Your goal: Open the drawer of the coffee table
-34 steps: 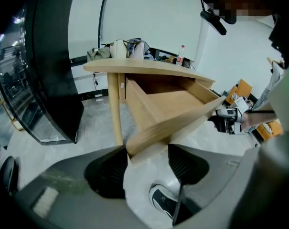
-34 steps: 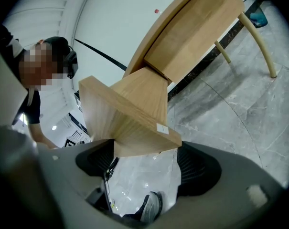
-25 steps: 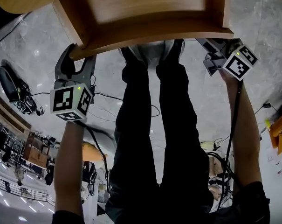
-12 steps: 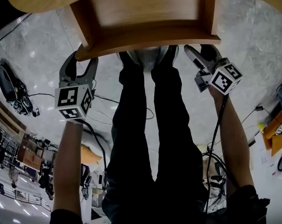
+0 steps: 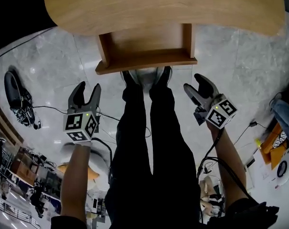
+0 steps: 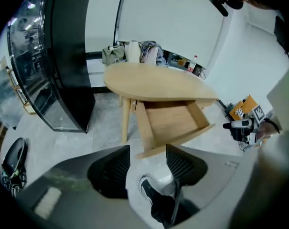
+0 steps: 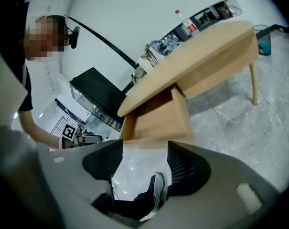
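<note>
Above the marble floor, the drawer is shown open. Left tongs and right tongs, empty, parted but just narrowed, are held clear, pulling apparently done.

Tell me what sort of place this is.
Likely an indoor lab or studio space rather than a home: pale stone-tile floor, loose cables across it, a wooden coffee table with its drawer open.

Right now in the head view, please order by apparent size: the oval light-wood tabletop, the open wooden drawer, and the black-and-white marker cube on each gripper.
1. oval light-wood tabletop
2. open wooden drawer
3. left marker cube and right marker cube: alike, not ranked.
</note>
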A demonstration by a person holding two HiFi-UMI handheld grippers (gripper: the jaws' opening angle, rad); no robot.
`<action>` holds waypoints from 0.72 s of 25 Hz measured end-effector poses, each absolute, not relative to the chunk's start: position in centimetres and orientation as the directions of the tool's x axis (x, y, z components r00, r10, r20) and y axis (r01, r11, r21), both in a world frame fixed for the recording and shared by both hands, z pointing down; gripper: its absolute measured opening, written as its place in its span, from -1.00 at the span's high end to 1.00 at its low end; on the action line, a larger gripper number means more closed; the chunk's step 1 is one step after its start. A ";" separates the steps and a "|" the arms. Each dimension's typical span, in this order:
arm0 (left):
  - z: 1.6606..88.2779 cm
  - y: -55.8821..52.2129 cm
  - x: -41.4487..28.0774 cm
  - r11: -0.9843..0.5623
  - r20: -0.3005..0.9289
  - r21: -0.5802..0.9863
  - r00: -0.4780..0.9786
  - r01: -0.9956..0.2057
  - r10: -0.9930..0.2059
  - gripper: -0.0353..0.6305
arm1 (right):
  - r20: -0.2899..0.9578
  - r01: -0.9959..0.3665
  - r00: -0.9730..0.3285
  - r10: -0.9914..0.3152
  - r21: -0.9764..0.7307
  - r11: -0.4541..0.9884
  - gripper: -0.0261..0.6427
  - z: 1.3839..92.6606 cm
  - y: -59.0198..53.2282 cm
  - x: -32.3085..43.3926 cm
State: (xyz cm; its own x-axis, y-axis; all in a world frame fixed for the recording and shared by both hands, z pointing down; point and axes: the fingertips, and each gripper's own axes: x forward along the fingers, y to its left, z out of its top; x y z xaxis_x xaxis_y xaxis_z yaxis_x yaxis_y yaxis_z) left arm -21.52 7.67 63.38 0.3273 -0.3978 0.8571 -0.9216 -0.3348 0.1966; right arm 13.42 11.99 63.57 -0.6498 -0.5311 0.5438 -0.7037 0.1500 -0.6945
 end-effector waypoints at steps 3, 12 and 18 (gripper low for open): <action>57.7 5.2 -18.3 -0.353 0.796 0.243 0.394 -0.904 -0.460 0.17 | 0.505 -0.722 -0.652 -0.566 -0.642 0.259 0.13 56.6 9.0 12.8; 40.3 -0.2 -12.1 -0.424 0.634 0.277 0.496 -0.862 -0.594 0.20 | 0.390 -0.750 -0.644 -0.659 -0.491 0.443 0.28 39.0 1.8 9.5; 32.0 -2.0 -11.4 -0.413 0.576 0.246 0.475 -0.877 -0.665 0.25 | 0.405 -0.803 -0.585 -0.703 -0.413 0.430 0.47 31.4 -1.0 9.2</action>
State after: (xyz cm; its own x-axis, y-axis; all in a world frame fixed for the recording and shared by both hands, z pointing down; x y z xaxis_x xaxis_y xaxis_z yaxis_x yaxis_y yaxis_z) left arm -11.37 -2.00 32.02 0.4751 -0.6650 0.5763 -0.8768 -0.4131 0.2462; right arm 9.16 -0.95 31.36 -0.5846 -0.7032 0.4046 -0.8030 0.4302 -0.4125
